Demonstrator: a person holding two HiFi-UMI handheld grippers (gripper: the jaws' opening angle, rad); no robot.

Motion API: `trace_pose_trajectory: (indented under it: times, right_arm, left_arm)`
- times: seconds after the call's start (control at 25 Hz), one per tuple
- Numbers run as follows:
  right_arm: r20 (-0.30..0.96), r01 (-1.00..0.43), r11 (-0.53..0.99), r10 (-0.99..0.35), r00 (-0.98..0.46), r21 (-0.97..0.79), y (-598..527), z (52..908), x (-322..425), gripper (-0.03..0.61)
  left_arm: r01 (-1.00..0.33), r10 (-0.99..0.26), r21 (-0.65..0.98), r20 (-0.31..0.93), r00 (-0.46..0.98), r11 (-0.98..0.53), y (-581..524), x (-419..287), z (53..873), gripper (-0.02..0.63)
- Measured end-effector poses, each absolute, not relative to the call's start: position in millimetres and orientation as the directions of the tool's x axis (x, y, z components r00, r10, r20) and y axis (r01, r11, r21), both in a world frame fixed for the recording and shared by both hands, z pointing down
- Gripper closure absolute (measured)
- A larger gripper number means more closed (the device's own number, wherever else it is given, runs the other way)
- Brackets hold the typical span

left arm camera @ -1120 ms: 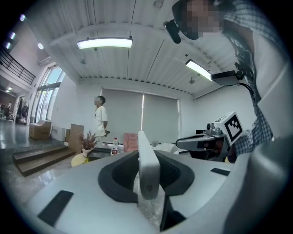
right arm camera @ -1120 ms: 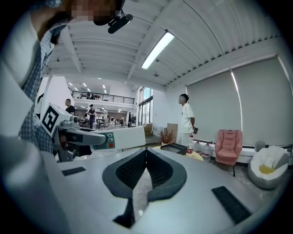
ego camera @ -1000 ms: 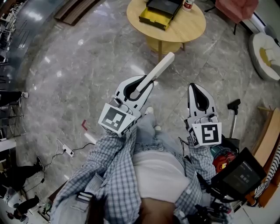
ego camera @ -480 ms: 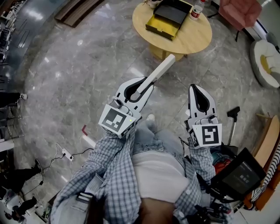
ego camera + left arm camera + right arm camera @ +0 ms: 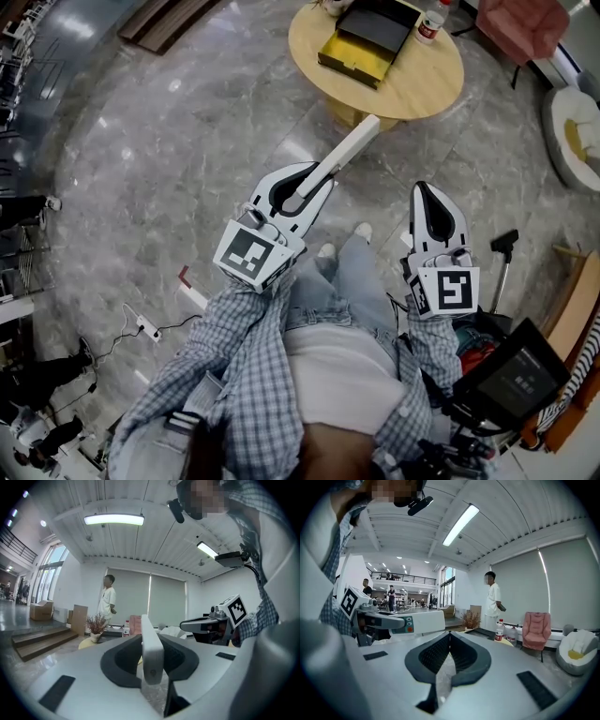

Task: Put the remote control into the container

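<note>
A long white remote control (image 5: 339, 157) sticks forward out of my left gripper (image 5: 302, 187), whose jaws are shut on its rear end. In the left gripper view the remote control (image 5: 151, 653) stands edge-on between the dark pads. From the right gripper view the remote control (image 5: 419, 622) shows its coloured buttons at the left. My right gripper (image 5: 433, 208) is shut with nothing in it, its tips meeting (image 5: 449, 634). The container (image 5: 372, 39), a black and yellow open box, sits on a round wooden table (image 5: 427, 86) ahead of both grippers.
A plastic bottle (image 5: 431, 26) stands on the table beside the box. A pink armchair (image 5: 525, 23) and a white seat (image 5: 574, 131) are at the right. A person in white (image 5: 492, 602) stands beyond the table. Cables and a power strip (image 5: 145, 324) lie on the marble floor at the left.
The table and box have drifted lower and nearer in the head view as the person walks toward them. Both grippers keep their hold and pose.
</note>
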State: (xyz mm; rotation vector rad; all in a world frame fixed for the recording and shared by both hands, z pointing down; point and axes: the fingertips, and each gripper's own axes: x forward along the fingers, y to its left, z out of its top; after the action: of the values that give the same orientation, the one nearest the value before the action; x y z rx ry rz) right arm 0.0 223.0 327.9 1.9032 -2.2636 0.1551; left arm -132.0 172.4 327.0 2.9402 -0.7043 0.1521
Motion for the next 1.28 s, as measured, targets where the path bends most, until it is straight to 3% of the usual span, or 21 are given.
trace_pose_trajectory:
  times: [1.28]
  right_arm:
    - [0.175, -0.945, 0.327, -0.931, -0.319, 0.02, 103, 330, 97, 0.572]
  left_arm:
    - [-0.549, -0.534, 0.082, 0.151, 0.832, -0.832, 80, -27, 331, 0.519]
